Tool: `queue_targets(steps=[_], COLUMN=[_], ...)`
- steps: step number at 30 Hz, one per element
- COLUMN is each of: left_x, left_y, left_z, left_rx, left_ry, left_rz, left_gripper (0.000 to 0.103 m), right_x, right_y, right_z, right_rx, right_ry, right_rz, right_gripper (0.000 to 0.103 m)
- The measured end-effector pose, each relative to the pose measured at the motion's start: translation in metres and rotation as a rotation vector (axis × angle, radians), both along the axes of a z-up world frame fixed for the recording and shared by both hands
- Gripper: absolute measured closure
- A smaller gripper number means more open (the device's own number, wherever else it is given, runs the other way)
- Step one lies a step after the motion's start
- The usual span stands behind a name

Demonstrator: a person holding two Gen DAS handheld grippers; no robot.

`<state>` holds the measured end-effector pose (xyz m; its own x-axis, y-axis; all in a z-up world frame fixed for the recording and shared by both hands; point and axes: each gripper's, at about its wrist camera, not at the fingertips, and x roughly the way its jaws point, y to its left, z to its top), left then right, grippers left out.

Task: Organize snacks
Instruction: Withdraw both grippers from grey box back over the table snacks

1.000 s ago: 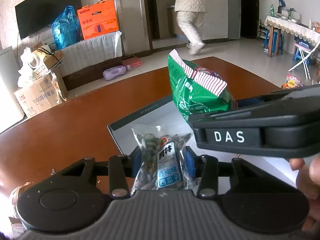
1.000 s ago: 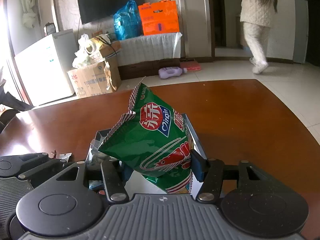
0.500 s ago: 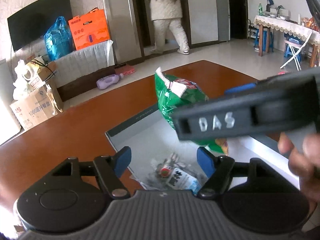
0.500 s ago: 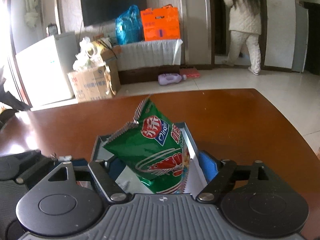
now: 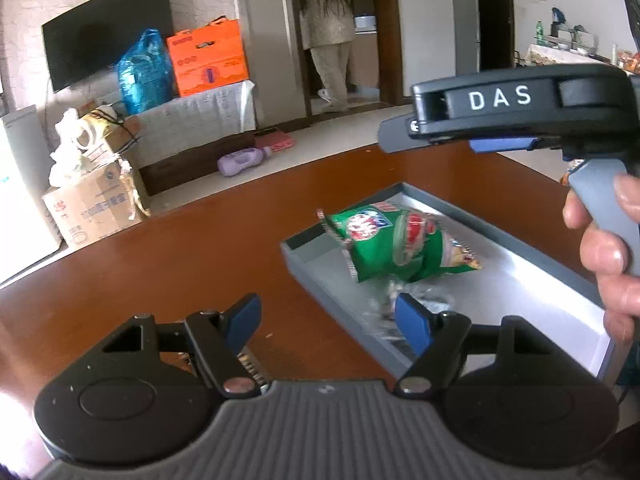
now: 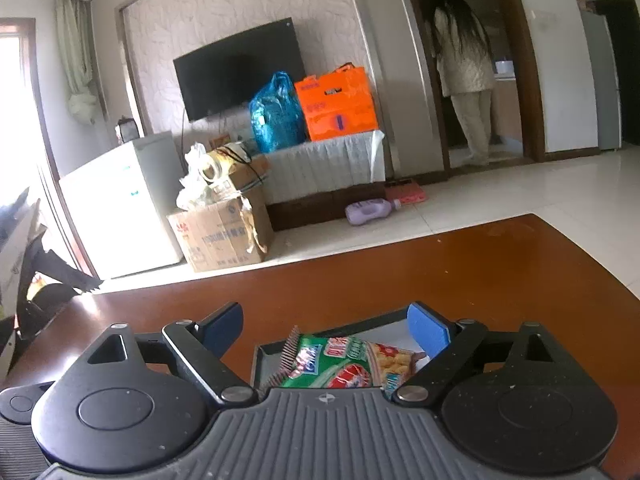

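A: Left wrist view first. Left gripper has its jaws spread wide, nothing between them, low over the brown table at the near-left edge of the grey tray. The green snack bag lies flat inside the tray, toward its far-left corner. A clear packet sits just under its near edge, partly behind the blue pad and blurred.

B: Which way does the bag run?

A: Long axis roughly left to right across the tray, crimped end toward the left wall, slightly tilted. The right gripper hangs above and apart, side-on; its jaws can't be read from here.

B: Risks?

A: My guess: the left gripper's right finger is close to the tray wall. A careless sweep could nudge the tray or snag the clear packet.

B: Right wrist view?

A: Right gripper jaws spread, empty, above the tray's left end. Green snack bag directly below, crimped end pointing left, lengthways between the pads.

B: Trouble there?

A: The puffy bag rests partly on the packet; it may slide or rock if bumped.
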<state>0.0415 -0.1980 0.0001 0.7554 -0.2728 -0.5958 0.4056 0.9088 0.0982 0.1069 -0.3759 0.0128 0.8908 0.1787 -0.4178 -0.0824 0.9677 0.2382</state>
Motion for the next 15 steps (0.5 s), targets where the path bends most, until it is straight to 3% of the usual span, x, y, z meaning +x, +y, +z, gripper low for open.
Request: queue_targets(steps=[15], left_x=[-0.033], left_y=[0.074], left_z=[0.01], left_rx=[0.002], left_ry=[0.012], left_rz=[0.096], left_gripper=[0.029], right_x=[-0.007], right_y=[0.056], right_z=[0.005], right_rx=[-0.084], right_ry=[0.019], right_rz=[0.11], right_gripper=[0.013])
